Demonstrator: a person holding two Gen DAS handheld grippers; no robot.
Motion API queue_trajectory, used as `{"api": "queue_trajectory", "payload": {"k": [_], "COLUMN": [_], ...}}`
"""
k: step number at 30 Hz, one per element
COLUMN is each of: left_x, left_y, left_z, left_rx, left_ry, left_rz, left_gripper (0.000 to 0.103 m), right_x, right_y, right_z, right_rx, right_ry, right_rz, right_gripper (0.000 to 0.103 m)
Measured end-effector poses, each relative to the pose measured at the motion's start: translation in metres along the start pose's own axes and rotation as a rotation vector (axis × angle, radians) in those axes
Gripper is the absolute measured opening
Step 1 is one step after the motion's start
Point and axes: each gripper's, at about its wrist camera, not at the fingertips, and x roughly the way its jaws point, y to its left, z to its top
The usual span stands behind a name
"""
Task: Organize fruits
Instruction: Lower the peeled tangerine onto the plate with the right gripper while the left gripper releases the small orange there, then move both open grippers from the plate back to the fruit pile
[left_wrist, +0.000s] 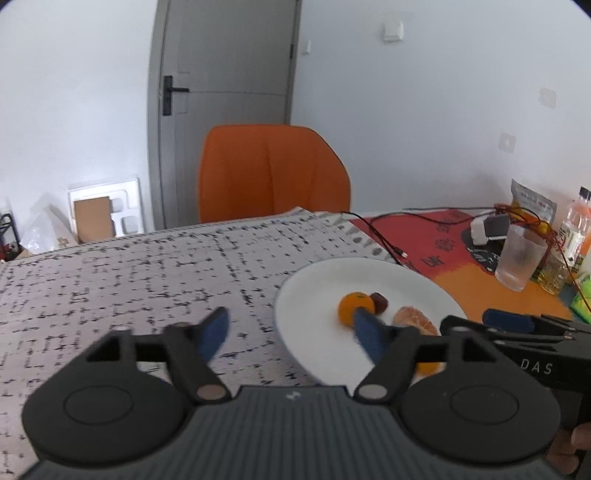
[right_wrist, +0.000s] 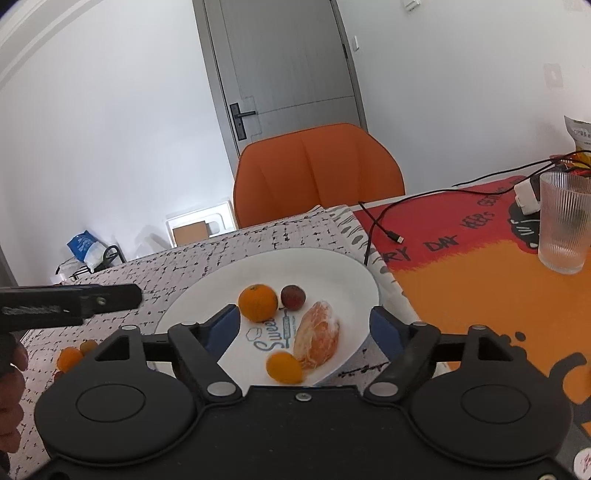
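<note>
Above the white plate (right_wrist: 354, 273) near the tabletop's middle, both hand-held grippers, left (left_wrist: 291, 328) and right (right_wrist: 304, 325), hover spread and empty; small oranges (right_wrist: 70, 358) wait off-plate at the near-left edge and could roll if nudged

This looks like a room in a home, used for eating. A table (right_wrist: 258, 240) carries a patterned cloth and a bright orange and red mat (right_wrist: 480, 280) with printed words. On it stand a white plate (right_wrist: 332, 266) with fruit, a ribbed drinking glass (right_wrist: 563, 225), a drink bottle (left_wrist: 576, 225) and a snack bag (left_wrist: 532, 203). An orange upholstered chair (right_wrist: 317, 170) stands at the far side, before a grey interior door (right_wrist: 288, 62) with a black lever handle. Charging cables (right_wrist: 384, 218) lie across the mat, and packaging foam (left_wrist: 107, 210) leans against the white wall.
</note>
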Motion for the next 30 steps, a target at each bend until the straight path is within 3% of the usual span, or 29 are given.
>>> {"api": "queue_trajectory", "payload": {"k": [5,15,30], "left_x": [-0.017,-0.052,-0.082], "left_y": [0.017,0.065,0.118], "left_z": [-0.001,-0.009,-0.028], "left_rx": [-0.014,-0.078,-0.158], "left_ry": [-0.016,-0.049,-0.067], "left_rz": [0.042,0.137,0.205], "left_gripper": [0.089,0.095,0.096], "right_x": [-0.002,-0.006,-0.003], "right_y": [0.011,0.050,0.104], "right_z": [-0.001,-0.003,-0.009], "right_rx": [-0.007,-0.065,-0.135], "right_ry": [0.001,-0.002,0.020], "right_rz": [0.023,0.072,0.180], "right_gripper": [0.092,0.102,0.103]}}
